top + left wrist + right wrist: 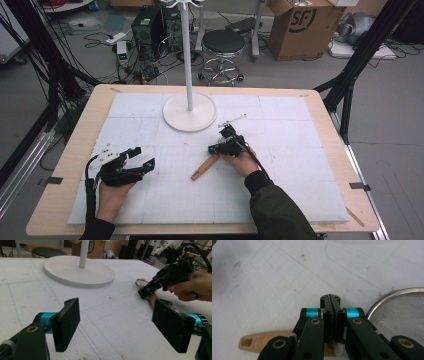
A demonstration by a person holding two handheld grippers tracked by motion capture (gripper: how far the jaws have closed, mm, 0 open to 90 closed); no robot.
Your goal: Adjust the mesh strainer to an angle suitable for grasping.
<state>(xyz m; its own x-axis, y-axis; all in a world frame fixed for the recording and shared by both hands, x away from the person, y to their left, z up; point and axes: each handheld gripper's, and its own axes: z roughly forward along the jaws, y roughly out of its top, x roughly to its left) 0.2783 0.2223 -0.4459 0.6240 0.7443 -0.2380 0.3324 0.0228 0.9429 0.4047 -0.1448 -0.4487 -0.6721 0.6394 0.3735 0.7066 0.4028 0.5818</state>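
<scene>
the right gripper (pixel 226 143) sits low over the white foam mat (pixel 150 200) near the middle of the table, its jaws pressed together with nothing between them. right beneath it lies a strainer, its wooden handle (pixel 205 167) flat on the mat and pointing toward the person, its mesh bowl (pixel 402 310) with a metal rim just beside the closed jaws. the left gripper (pixel 141 157) rests well apart on the left, jaws wide and holding nothing. the white stand base (pixel 190 111) is behind.
</scene>
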